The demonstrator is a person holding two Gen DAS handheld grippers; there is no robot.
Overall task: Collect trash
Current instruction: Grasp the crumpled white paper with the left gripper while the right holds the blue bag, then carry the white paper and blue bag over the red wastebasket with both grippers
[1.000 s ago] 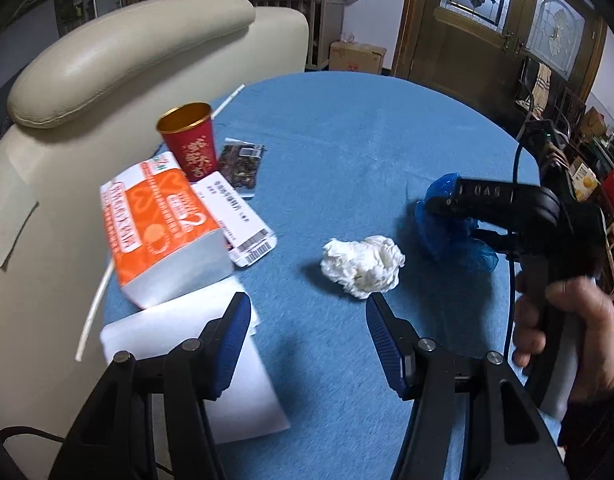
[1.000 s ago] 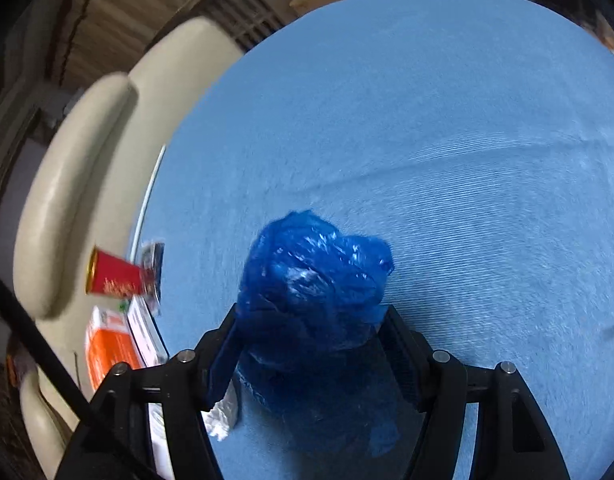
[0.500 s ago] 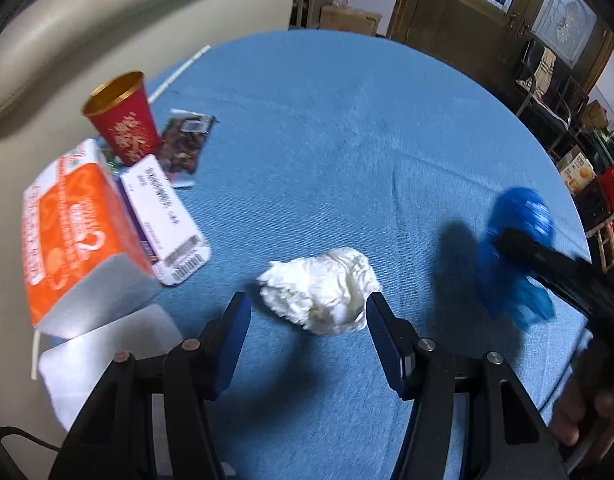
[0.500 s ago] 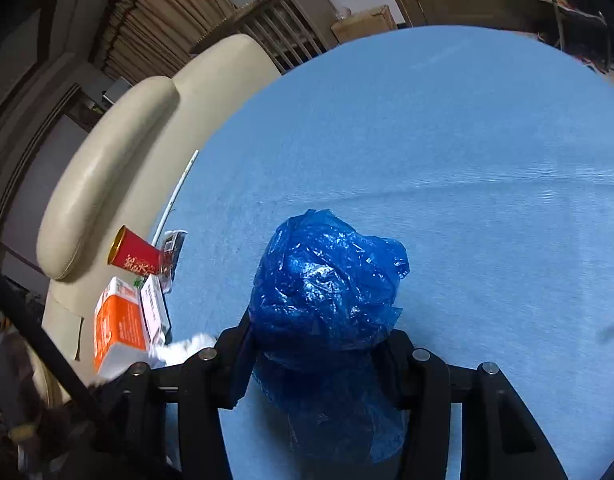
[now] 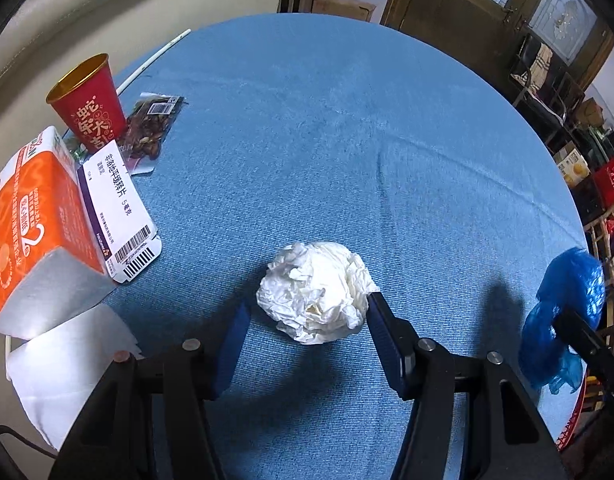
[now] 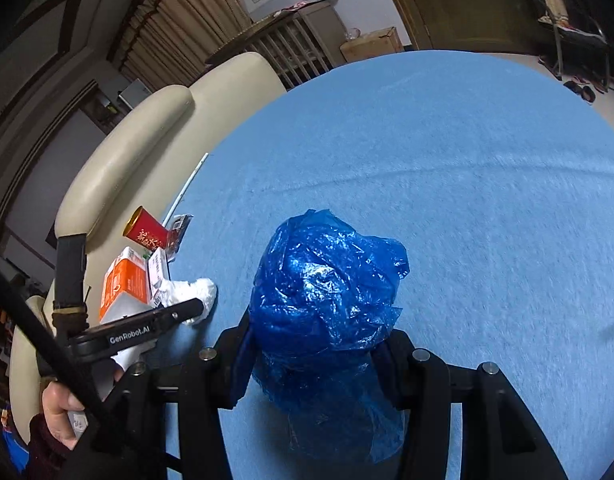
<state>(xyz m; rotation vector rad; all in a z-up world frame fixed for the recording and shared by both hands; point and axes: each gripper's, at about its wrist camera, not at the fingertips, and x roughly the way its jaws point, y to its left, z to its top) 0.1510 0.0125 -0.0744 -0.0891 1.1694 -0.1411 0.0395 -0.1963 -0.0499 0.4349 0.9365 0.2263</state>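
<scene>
The round surface (image 5: 307, 128) carries a blue cloth. At its left edge stands an orange tissue pack (image 5: 31, 224), with a loose white sheet (image 5: 67, 376) lying in front of it. Touching the pack's right side is a white medicine box (image 5: 119, 216) with a barcode. Behind these stands a red paper cup (image 5: 89, 102), upright, gold inside. Just right of the cup lies a flat snack packet (image 5: 149, 128). A cream sofa (image 5: 107, 8) runs behind the surface's left edge.

Toward the middle of the near side lies a crumpled white tissue ball (image 5: 317, 302), resting on the cloth. The left gripper (image 5: 307, 344) points steeply down over it, its jaws closing with the tissue between them. The right blue pad touches the tissue's edge; the left pad stands a little apart from it, so no grip is made.

At the right edge, the right gripper (image 6: 313, 360) is held above the cloth, jaws part-closed and clamped on a bunched blue plastic bag (image 6: 327, 292); both pads press into its lower half and loose film hangs below them. In the right wrist view, a hand (image 6: 61, 416) with a dark red cuff holds the left gripper's handle.
</scene>
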